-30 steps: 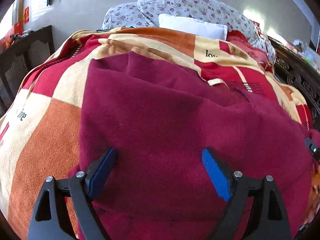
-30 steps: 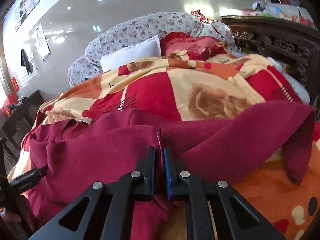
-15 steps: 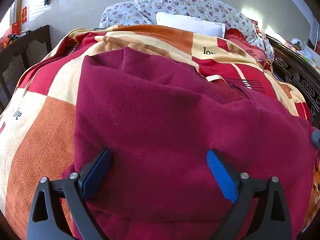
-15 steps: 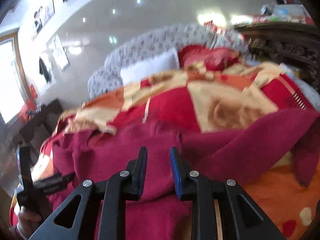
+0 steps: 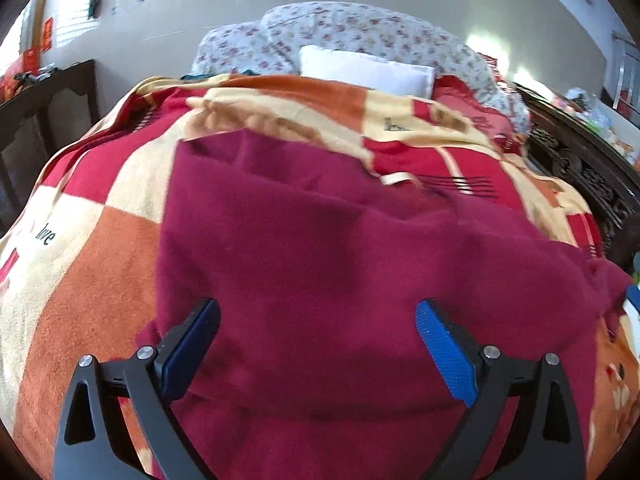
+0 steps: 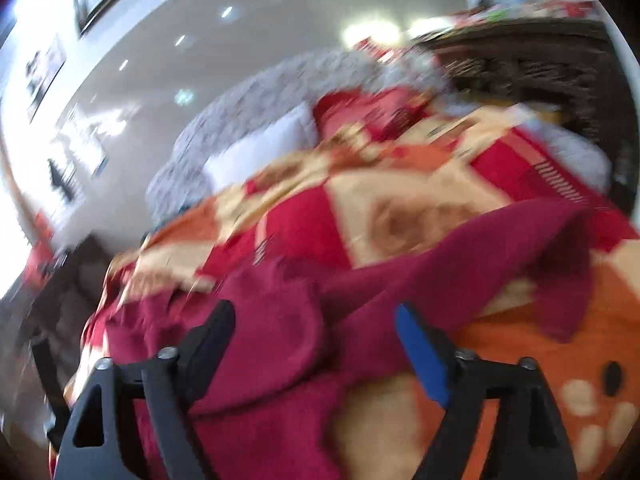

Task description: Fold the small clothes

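A dark red fleece garment (image 5: 320, 272) lies spread on a checked blanket (image 5: 80, 272) on a bed. My left gripper (image 5: 316, 332) is open and empty, its jaws wide apart just above the garment's near part. In the blurred, tilted right wrist view the same garment (image 6: 280, 340) lies bunched, with one sleeve (image 6: 520, 252) stretching to the right over the blanket (image 6: 400, 208). My right gripper (image 6: 316, 340) is open above the garment's near edge and holds nothing.
A white pillow (image 5: 364, 72) and a floral quilt (image 5: 360, 36) are piled at the head of the bed. Carved dark wood furniture (image 5: 580, 168) stands along the right side, and a dark wooden frame (image 5: 36, 112) along the left.
My right gripper was shut on the garment's fold, has opened wide and let it go, and the view has tilted. My left gripper has stayed open and drawn back slightly.
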Tool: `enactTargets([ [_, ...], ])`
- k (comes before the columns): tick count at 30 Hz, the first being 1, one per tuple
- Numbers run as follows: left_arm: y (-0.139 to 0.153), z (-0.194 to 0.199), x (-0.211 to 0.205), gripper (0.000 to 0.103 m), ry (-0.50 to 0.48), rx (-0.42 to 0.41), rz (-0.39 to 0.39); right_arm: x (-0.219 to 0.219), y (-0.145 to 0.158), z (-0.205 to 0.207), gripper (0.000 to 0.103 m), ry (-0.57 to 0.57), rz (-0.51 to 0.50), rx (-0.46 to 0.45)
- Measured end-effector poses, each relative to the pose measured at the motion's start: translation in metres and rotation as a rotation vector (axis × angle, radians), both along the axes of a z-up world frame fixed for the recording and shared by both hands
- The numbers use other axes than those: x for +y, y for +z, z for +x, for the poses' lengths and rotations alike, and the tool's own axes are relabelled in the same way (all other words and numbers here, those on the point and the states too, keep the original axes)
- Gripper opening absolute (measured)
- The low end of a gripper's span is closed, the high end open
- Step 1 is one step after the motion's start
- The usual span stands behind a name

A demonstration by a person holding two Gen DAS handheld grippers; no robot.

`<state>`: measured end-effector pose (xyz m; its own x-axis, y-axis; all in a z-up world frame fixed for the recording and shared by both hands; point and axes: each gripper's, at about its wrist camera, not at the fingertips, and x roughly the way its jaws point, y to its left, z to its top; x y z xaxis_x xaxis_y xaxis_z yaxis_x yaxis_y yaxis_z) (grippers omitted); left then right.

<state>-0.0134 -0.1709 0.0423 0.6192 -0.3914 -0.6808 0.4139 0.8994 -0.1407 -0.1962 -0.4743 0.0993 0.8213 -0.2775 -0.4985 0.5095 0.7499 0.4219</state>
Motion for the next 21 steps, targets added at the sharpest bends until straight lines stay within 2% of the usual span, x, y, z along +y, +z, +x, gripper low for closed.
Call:
enactTargets([
  [6, 0.003, 0.0, -0.032, 0.098, -0.054, 0.037, 0.029, -0.054, -0.023, -0.018, 0.087, -0.121, 0.186, 0.008],
  [9, -0.002, 0.003, -0.037, 0.098, -0.042, 0.044, 0.023, -0.073, -0.035, -0.024, 0.087, -0.167, 0.256, -0.007],
  [12, -0.015, 0.004, -0.033, 0.098, -0.028, 0.06, 0.007, -0.095, -0.05, -0.047, 0.087, -0.25, 0.333, -0.048],
  [15, -0.025, 0.006, -0.03, 0.098, -0.024, 0.07, -0.007, -0.109, -0.057, -0.07, 0.087, -0.337, 0.334, -0.055],
  [17, -0.025, 0.003, -0.032, 0.101, -0.029, 0.058, 0.003, -0.114, -0.061, -0.08, 0.087, -0.34, 0.371, -0.12],
  [21, -0.028, 0.002, -0.036, 0.103, -0.039, 0.053, 0.019, -0.123, -0.068, -0.085, 0.087, -0.283, 0.509, -0.3],
])
